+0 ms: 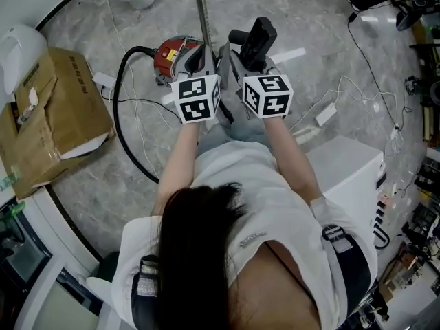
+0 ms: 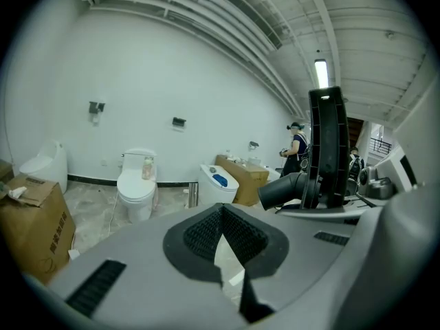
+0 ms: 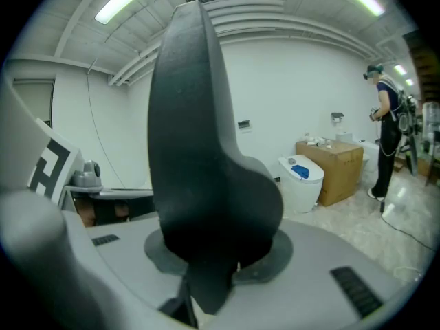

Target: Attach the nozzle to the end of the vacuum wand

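Your left gripper [image 1: 195, 49] had its fingers pressed together with nothing between them. Your right gripper [image 1: 246, 59] had its fingers closed narrowly on the base of the black nozzle [image 1: 256, 38], which stood up and forward past their tips; in the right gripper view it filled the middle above the fingers [image 3: 199, 150].

The two grippers were side by side, close but not touching. The metal wand [image 1: 201, 14] stood just ahead of the left fingers, its open top edge free and apart from the nozzle, which was to its right.

Just left of the left fingers lay the red vacuum cleaner [image 1: 172, 53], and its black hose [image 1: 124, 108] looped back past them, with a cardboard box [image 1: 65, 108] farther left. Ahead of the right fingers the floor [image 1: 309, 19] was bare. White cables [image 1: 344, 91] trailed to their right, and a white cabinet [image 1: 347, 167] sat behind them.
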The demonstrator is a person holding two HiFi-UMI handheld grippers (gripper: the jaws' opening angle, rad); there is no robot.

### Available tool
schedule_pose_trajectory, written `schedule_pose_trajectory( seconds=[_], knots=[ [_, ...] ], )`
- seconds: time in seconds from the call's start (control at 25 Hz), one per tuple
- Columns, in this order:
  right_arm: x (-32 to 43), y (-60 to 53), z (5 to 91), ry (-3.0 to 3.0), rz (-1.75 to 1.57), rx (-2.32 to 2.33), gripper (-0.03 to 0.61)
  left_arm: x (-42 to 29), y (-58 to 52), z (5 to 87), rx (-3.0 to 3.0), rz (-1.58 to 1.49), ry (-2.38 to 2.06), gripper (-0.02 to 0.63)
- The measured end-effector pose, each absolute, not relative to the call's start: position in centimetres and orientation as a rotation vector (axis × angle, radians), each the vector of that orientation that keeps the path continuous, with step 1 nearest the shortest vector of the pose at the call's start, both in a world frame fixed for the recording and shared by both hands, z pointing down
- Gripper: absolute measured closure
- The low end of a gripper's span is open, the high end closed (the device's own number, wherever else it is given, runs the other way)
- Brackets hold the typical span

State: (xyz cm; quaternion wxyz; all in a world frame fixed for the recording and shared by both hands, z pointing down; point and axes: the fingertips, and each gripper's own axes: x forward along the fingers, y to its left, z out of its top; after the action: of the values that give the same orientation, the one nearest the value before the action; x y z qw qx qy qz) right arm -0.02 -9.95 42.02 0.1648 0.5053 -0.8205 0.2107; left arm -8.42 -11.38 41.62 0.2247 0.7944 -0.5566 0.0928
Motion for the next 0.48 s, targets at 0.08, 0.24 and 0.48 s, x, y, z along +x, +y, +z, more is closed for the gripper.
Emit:
schedule_pose_trajectory(
  seconds=[0.08,0.24,0.48],
  knots=[
    [-0.2,-10.6,41.8,-2.348,0.594,1.433,0.46,-8.8,-11.9,41.5,2.189,0.256,-1.545,0.612],
    [0.3,-11.6,42.0,-2.35,0.588,1.434,0.46,-9.2,-12.9,41.6,2.177,0.271,-1.599,0.612],
    [0.5,-14.3,42.6,-2.373,0.571,1.397,0.46,-9.6,-14.6,42.4,2.151,0.283,-1.644,0.612]
  ],
)
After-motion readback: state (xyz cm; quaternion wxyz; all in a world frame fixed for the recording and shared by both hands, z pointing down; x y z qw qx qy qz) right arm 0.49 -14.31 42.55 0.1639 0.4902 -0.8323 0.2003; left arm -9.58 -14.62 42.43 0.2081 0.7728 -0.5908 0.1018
